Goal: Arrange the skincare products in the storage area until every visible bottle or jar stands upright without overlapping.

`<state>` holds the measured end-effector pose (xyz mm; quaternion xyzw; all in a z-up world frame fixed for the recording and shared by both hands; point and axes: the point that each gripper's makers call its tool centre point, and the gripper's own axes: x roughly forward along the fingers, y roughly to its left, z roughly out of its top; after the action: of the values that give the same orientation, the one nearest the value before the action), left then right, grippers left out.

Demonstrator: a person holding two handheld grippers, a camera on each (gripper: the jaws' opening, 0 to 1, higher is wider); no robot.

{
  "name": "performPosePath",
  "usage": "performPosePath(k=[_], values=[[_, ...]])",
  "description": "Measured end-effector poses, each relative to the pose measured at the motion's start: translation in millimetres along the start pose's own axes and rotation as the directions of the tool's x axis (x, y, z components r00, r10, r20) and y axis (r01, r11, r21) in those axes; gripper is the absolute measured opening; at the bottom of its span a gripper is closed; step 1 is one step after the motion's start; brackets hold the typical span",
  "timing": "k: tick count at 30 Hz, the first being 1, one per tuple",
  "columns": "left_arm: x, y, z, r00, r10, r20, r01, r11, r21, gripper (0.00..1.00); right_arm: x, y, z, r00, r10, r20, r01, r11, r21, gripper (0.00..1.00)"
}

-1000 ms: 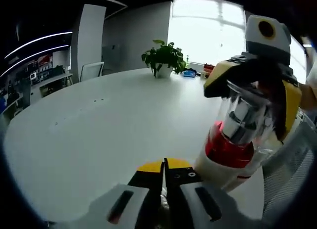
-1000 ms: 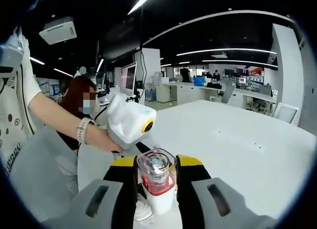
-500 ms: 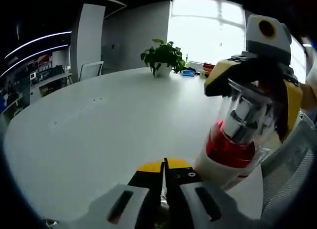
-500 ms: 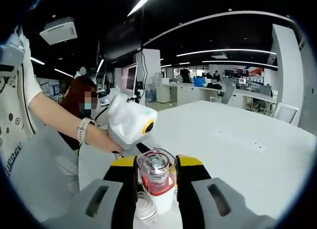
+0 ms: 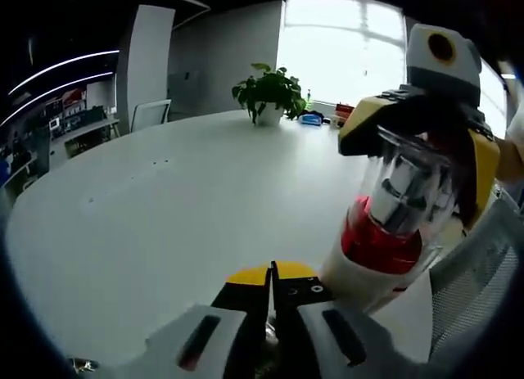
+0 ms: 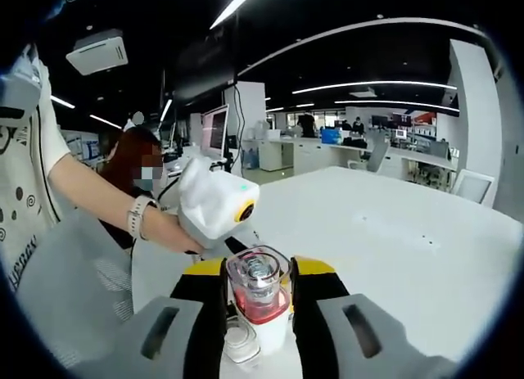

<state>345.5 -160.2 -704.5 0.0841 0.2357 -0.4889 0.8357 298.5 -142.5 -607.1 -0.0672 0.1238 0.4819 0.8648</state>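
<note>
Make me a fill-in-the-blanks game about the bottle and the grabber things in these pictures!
1. The right gripper is shut on a bottle with a clear ____.
2. The band under that cap is coloured ____.
3. The left gripper has its jaws ____.
4. At the far side of the white table stands a green ____.

Missing words: cap; red; closed; plant

Bottle: clear glossy plastic cap, shiny silver inner part, white smooth body; table matt white; basket mesh.
</note>
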Motion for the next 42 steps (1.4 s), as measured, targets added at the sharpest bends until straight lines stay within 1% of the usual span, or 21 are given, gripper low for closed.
performPosePath(k=[7, 11, 14, 16, 20, 25, 29, 33, 35, 37, 42], values=[[0, 0.2, -4.8, 1.000, -0.002, -0.017, 0.002, 1.000, 0.004, 0.00, 1, -1, -1.0, 1.000, 0.010, -0.002, -0.010, 1.000, 0.008, 0.30], [-1, 0.3, -2.4, 1.000, -0.004, -0.012, 0.004, 1.000, 0.014, 0.00, 1, 1, -1.2, 1.000, 0.009, -0.004, -0.009, 1.000, -0.002, 0.31], [-5, 2.6, 0.3, 1.000, 0.001, -0.005, -0.001, 1.000, 0.017, 0.03, 1, -1, -0.2, 1.000, -0.005, -0.009, 0.004, 1.000, -0.028, 0.33], [-8, 3.4, 1.1, 1.000, 0.003, -0.003, -0.003, 1.000, 0.018, 0.04, 1, -1, 0.9, 1.000, -0.007, -0.009, 0.007, 1.000, -0.029, 0.34], [-18, 11.3, 3.5, 1.000, 0.019, 0.003, -0.019, 0.999, 0.029, 0.05, -3, -1, 13.5, 1.000, -0.020, 0.021, 0.020, 1.000, -0.015, 0.36], [-31, 22.2, 3.8, 0.999, 0.036, 0.005, -0.036, 0.999, 0.038, 0.06, -5, -6, 18.6, 0.999, -0.040, 0.036, 0.040, 0.999, -0.006, 0.38], [-45, 20.4, 4.7, 0.999, 0.049, 0.002, -0.049, 0.997, 0.063, 0.07, -6, -7, 22.6, 0.998, -0.054, 0.044, 0.054, 0.999, 0.003, 0.44], [-57, 24.6, 3.6, 0.998, 0.067, -0.008, -0.066, 0.993, 0.096, 0.09, -6, -6, 26.4, 0.997, -0.062, 0.045, 0.062, 0.998, 0.002, 0.49], [-64, 27.7, 2.4, 0.997, 0.078, -0.012, -0.076, 0.989, 0.128, 0.10, -7, -4, 29.7, 0.997, -0.065, 0.049, 0.065, 0.998, 0.004, 0.52], [-72, 23.0, 2.4, 0.997, 0.080, -0.019, -0.076, 0.984, 0.160, 0.11, -8, -3, 31.7, 0.996, -0.067, 0.053, 0.067, 0.998, 0.002, 0.54], [-85, 23.0, -4.9, 0.995, 0.086, -0.054, -0.072, 0.973, 0.217, 0.15, -8, 2, 33.2, 0.997, -0.062, 0.044, 0.062, 0.998, -0.004, 0.59]])
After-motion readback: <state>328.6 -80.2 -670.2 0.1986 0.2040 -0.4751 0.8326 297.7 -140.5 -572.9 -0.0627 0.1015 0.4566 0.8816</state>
